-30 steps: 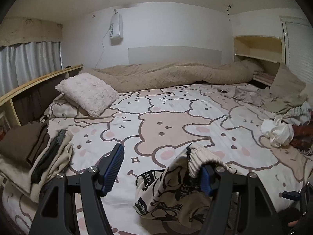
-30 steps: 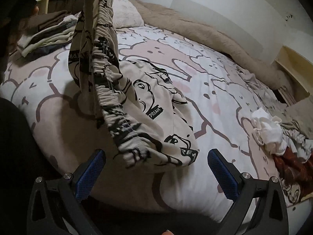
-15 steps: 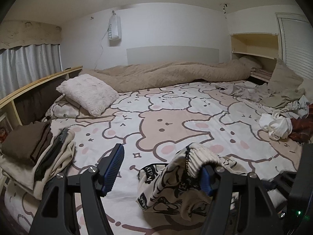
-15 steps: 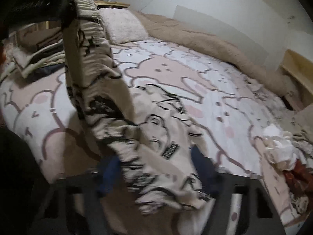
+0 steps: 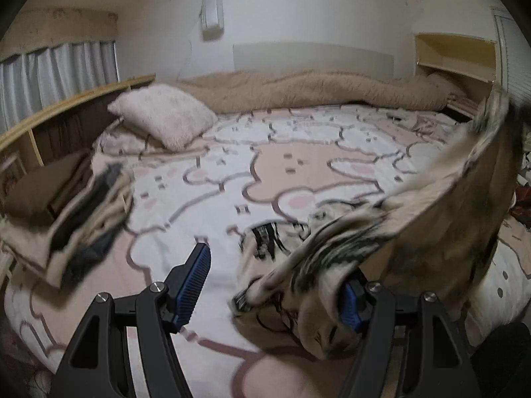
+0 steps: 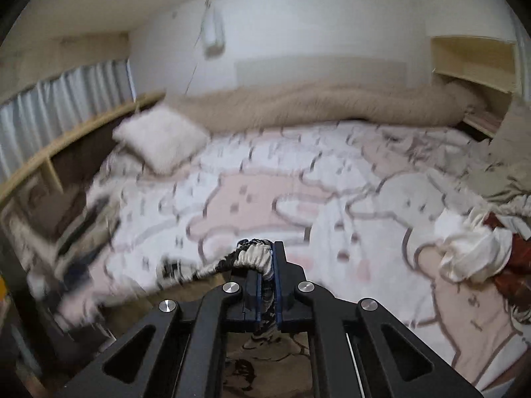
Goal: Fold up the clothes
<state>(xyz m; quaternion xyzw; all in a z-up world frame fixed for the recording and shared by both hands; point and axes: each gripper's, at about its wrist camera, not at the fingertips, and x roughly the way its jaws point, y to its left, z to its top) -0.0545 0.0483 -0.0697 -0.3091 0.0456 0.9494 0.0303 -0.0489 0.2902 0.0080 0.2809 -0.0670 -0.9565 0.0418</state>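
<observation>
Bear-print bedding (image 5: 298,165) spreads under you as your right gripper (image 6: 266,285), spread wide a second ago, now pinches the printed garment's (image 5: 332,258) elastic waistband at the near edge (left gripper (image 5: 275,285) jaws spread, cloth draped over one), so you can stretch it flat.

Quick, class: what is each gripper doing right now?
Left gripper: jaws apart, printed garment draped over its right finger, not pinched.
Right gripper: shut on the garment's elastic waistband.

My left gripper's right pad (image 5: 348,301) is half buried under blurred printed garment (image 5: 381,232); folded stack (image 6: 76,229) at left smeared.
</observation>
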